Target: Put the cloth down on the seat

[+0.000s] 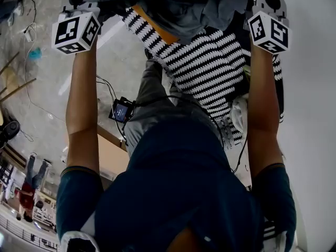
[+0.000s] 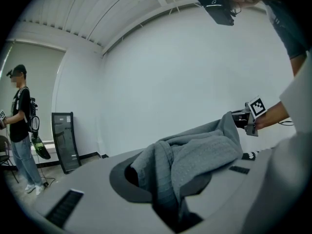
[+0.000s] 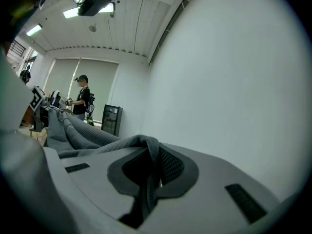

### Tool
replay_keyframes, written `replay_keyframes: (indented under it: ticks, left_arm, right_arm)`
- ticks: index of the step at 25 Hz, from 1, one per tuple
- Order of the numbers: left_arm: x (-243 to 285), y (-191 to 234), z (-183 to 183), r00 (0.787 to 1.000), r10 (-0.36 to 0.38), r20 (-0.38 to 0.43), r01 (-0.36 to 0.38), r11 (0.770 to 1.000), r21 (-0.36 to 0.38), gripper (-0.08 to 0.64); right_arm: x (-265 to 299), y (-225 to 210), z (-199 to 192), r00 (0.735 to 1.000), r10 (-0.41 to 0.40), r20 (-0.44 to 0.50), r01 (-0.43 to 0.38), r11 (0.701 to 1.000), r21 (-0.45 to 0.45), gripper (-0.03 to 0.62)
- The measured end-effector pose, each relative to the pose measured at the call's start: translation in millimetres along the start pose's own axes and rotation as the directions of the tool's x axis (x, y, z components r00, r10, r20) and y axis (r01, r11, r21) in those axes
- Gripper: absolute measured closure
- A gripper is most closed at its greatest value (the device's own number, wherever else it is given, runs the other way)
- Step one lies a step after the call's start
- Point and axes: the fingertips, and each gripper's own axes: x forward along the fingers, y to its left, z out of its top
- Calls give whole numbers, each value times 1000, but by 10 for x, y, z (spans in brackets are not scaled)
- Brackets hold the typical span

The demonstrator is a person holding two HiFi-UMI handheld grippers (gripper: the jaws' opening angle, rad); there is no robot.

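"Holding the grey cloth (image 1: 178,9) stretched between both tools, at twelve o'clock in the head view; the left gripper (image 2: 168,201) is clamping one bunched corner, jaws nearly together."

"And the right gripper (image 3: 144,194)?"

"Pinching the other edge, jaws almost closed on a thin fold."

"The striped seat (image 1: 210,72) is lying just below, toward five o'clock from the cloth."

"So I'm suggesting lowering both ends evenly, keeping the cloth taut, centring it over the stripes, and opening the jaws only once the fabric is resting, or a corner may be sliding off."
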Motion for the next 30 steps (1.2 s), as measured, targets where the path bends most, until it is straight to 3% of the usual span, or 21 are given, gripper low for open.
replay_keyframes:
  ticks: [18,30]
  left_arm:
    - [739,52,-1310,984,-29,-177,18,998,-60,472]
    - [1019,129,-2025,964,-47,-261,23,995,-94,472]
  right_arm:
    - [617,110,-1465,981,-19,-194,17,1000,-14,569]
    - [850,296,-2307,937,-23,-348,9,999,-42,569]
